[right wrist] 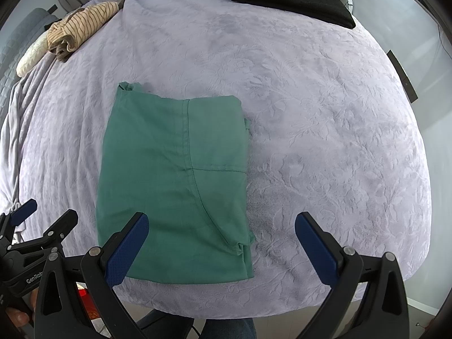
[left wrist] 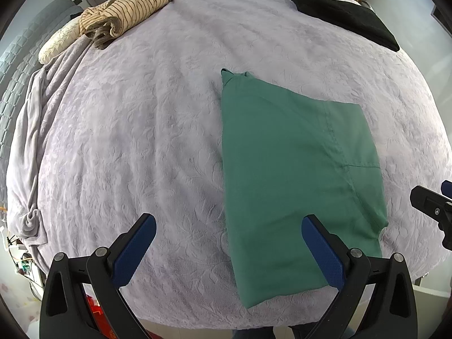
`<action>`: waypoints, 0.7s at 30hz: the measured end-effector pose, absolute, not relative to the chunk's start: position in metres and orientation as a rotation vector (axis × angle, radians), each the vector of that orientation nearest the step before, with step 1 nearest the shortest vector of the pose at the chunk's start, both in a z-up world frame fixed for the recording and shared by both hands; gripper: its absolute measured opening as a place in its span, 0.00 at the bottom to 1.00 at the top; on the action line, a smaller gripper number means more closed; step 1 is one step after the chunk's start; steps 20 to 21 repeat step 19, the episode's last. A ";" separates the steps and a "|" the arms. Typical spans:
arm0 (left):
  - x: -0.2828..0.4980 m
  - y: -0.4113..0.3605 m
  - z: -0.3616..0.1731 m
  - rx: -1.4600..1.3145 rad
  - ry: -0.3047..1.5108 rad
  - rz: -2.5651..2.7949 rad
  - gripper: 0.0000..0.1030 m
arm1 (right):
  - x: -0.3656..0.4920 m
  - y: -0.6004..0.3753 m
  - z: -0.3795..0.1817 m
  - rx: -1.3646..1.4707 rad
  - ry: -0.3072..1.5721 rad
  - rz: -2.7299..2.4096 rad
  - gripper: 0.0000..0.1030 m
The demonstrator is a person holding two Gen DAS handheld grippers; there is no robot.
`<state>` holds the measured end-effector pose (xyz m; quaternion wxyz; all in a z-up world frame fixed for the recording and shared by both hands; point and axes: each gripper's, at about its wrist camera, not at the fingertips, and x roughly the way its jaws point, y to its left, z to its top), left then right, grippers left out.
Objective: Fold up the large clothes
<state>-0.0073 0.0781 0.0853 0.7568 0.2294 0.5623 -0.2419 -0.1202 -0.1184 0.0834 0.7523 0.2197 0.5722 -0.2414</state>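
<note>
Fingers of both the left gripper [left wrist: 228, 236] and right gripper [right wrist: 221, 233] were spread wide, holding nothing, above the bed's [right wrist: 325, 113] near edge. Folded green garment [right wrist: 172, 175] lay flat just beyond (seams up); striped cloth [left wrist: 124, 11] and black garment [left wrist: 344, 14] lay far back.

**Only 1 partial marking legible**

Right wrist view: white letters "GenRob", cut off by the frame in front, on the black body of the left gripper [right wrist: 42, 220] at lower left. Rest of the word hidden. No other text, nos. or labels readable in either view.
</note>
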 end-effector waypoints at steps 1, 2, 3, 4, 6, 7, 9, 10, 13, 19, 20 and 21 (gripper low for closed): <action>-0.007 0.078 0.085 0.501 1.226 -0.527 1.00 | -0.120 -0.118 0.083 0.480 1.250 -0.526 1.00; -0.007 0.078 0.085 0.501 1.225 -0.528 1.00 | -0.120 -0.118 0.083 0.480 1.251 -0.526 1.00; -0.007 0.078 0.085 0.501 1.225 -0.529 1.00 | -0.120 -0.118 0.082 0.480 1.252 -0.525 1.00; -0.007 0.078 0.085 0.502 1.225 -0.529 1.00 | -0.120 -0.118 0.081 0.481 1.254 -0.524 1.00; -0.006 0.078 0.085 0.503 1.224 -0.531 1.00 | -0.120 -0.118 0.080 0.482 1.256 -0.522 1.00; -0.006 0.078 0.085 0.501 1.225 -0.530 1.00 | -0.120 -0.119 0.080 0.482 1.258 -0.520 1.00; -0.005 0.078 0.084 0.498 1.228 -0.533 1.00 | -0.120 -0.120 0.079 0.481 1.260 -0.518 1.00; -0.005 0.078 0.083 0.497 1.230 -0.533 1.00 | -0.119 -0.120 0.079 0.481 1.262 -0.516 1.00; -0.004 0.078 0.083 0.493 1.229 -0.530 1.00 | -0.119 -0.121 0.078 0.483 1.266 -0.514 1.00; -0.004 0.076 0.082 0.501 1.227 -0.532 1.00 | -0.119 -0.124 0.075 0.491 1.273 -0.513 1.00; -0.004 0.076 0.082 0.501 1.227 -0.532 1.00 | -0.119 -0.124 0.075 0.491 1.273 -0.513 1.00; -0.004 0.076 0.082 0.501 1.227 -0.532 1.00 | -0.119 -0.124 0.075 0.491 1.273 -0.513 1.00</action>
